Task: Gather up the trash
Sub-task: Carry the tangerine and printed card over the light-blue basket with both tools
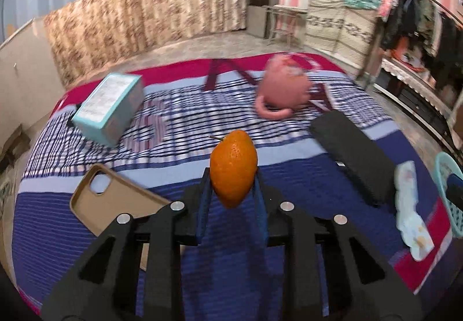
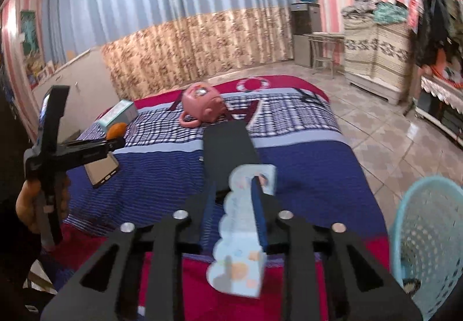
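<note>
Clearly both tools are loaded at this moment: the left gripper (image 1: 231, 176) has its jaws clamped on an orange fruit (image 1: 233, 167), held above the bed (image 1: 289, 176), and the right gripper (image 2: 235, 199) has its jaws closed on a pale blue wrapper (image 2: 241, 245), which hangs between them. The main risk, in my judgement, is the fruit: it is round and smooth and is pinched only at its lower half, so a fast swing toward the teal basket (image 2: 428, 237) could make it slip out and roll over the bed. The soft wrapper may also fold and slide out, or miss the basket rim. The left gripper is raised and level over the blanket, held by a hand (image 2: 29, 205). The right gripper is low at the bed's near edge, the basket just beside it on the right.
</note>
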A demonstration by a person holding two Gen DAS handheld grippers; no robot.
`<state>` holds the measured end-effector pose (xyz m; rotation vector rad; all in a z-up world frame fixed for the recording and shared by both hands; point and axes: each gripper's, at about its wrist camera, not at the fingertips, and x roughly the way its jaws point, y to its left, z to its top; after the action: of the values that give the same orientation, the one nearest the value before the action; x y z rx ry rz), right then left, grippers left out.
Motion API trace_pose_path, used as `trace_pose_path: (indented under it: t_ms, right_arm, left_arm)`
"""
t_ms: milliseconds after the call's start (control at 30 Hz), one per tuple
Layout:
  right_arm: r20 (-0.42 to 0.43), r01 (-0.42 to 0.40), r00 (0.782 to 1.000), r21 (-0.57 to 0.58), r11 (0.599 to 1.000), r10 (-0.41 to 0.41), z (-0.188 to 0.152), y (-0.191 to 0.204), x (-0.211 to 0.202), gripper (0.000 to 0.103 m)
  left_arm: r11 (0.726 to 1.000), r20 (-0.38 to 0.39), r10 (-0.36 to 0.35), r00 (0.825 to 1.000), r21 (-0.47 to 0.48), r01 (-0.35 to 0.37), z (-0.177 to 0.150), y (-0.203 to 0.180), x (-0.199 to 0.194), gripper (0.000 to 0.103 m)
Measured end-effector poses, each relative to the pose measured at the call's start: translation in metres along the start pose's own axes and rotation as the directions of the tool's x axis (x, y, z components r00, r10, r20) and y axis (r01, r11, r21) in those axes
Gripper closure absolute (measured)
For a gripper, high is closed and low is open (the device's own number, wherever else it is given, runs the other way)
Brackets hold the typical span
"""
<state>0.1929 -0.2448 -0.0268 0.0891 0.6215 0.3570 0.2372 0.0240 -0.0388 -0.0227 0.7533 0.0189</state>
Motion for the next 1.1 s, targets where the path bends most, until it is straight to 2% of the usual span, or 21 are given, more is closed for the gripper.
trace_pose_path:
  t_ms: [100,133,167,233,367,567,600,633,667,767,900,1000,1100]
  right_arm:
    - [-0.031,0.04,0.999,0.052,0.998,-0.038,-0.011,-0.02,0.0,0.078]
    - [-0.055,0.047,0.998,0.079,0.996,-0.043,-0.015,-0.03,0.003,0.072]
    - [-0.062,0.059,0.997,0.087,0.994,-0.053,-0.018,-0.033,0.005,0.052]
    - [-0.063,0.096,0.994,0.099,0.99,-0.09,-0.024,-0.037,0.008,0.029]
    - [-0.101,0.098,0.991,0.086,0.991,-0.089,-0.03,-0.025,0.026,0.029]
    - [-0.177,0.133,0.975,-0.028,0.991,-0.136,-0.042,0.009,0.06,0.03]
    - [-0.182,0.15,0.97,-0.072,0.986,-0.161,-0.044,0.016,0.064,0.032]
    - [-0.176,0.153,0.97,-0.094,0.984,-0.167,-0.046,0.019,0.064,0.043]
    - [-0.173,0.143,0.972,-0.106,0.984,-0.16,-0.047,0.02,0.063,0.049]
    - [-0.168,0.117,0.978,-0.067,0.991,-0.126,-0.045,0.013,0.054,0.049]
    - [-0.123,0.136,0.983,-0.018,0.991,-0.137,-0.037,-0.005,0.032,0.049]
    - [-0.063,0.194,0.979,0.002,0.981,-0.193,-0.025,-0.024,0.004,0.049]
    - [-0.002,0.28,0.96,0.021,0.96,-0.28,-0.013,-0.051,-0.032,0.049]
  left_arm:
    - [0.999,-0.001,-0.011,1.0,0.033,0.011,-0.003,-0.017,-0.007,0.077]
    - [0.999,-0.003,-0.013,1.0,0.036,0.013,-0.003,-0.018,-0.007,0.077]
    - [0.999,-0.005,-0.017,1.0,0.037,0.017,-0.005,-0.021,-0.009,0.077]
    - [0.999,-0.012,-0.025,1.0,0.028,0.026,-0.011,-0.023,-0.01,0.077]
    - [0.999,-0.022,-0.014,1.0,0.029,0.014,-0.025,-0.025,-0.011,0.077]
    - [0.999,-0.056,-0.017,0.998,0.031,0.018,-0.044,-0.023,-0.008,0.077]
    - [0.999,-0.058,-0.015,0.998,0.032,0.017,-0.047,-0.024,-0.008,0.077]
    - [0.999,-0.059,-0.013,0.998,0.034,0.015,-0.048,-0.024,-0.008,0.077]
    - [0.999,-0.06,-0.011,0.998,0.036,0.013,-0.047,-0.024,-0.009,0.077]
    - [0.999,-0.049,-0.011,0.999,0.038,0.013,-0.046,-0.028,-0.012,0.077]
    - [0.998,-0.023,-0.026,0.999,0.059,0.028,-0.04,-0.042,-0.018,0.077]
    - [0.995,-0.002,-0.048,0.999,0.083,0.048,-0.031,-0.06,-0.022,0.077]
    - [0.99,0.025,-0.093,0.995,0.106,0.09,-0.021,-0.085,-0.029,0.077]
